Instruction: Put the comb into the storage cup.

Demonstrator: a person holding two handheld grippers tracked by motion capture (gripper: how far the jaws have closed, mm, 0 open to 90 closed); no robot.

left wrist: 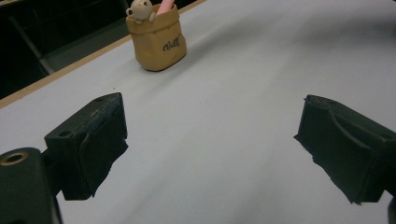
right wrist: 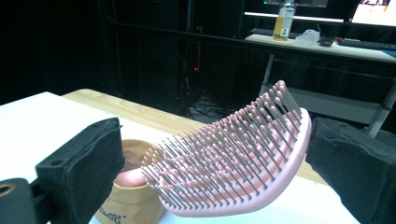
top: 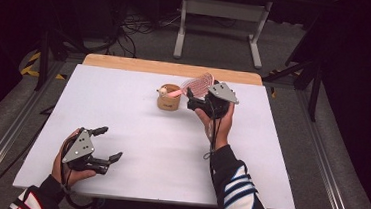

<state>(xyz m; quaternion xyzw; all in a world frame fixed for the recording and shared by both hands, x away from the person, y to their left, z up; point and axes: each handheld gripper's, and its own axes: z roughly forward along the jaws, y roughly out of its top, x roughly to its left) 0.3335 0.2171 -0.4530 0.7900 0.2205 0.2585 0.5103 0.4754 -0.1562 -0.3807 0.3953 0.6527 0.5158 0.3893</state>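
High view: the right gripper point(top: 197, 96) holds the pink hairbrush point(top: 198, 84), handle end in the tan cup point(top: 169, 99); the left gripper point(top: 109, 144) rests near the table's point(top: 136, 130) front-left, jaws wide apart, empty. Left gripper view: a small bear figure point(left wrist: 140, 9) on the cup rim. Right gripper view: bristles face the camera, the far jaw touching the brush back, the near jaw just clear.

My brush point(right wrist: 243, 158) looks like glossy pink plastic with smooth bristles. The cup point(left wrist: 158, 41) seems matt, like crumpled paper. My pads point(right wrist: 91, 163) are rough black foam; the table point(top: 135, 145) is matt white.

White table top point(top: 136, 130) with wooden far edge, white metal stand point(top: 220, 17) behind, bottle point(right wrist: 286, 14) on distant shelf
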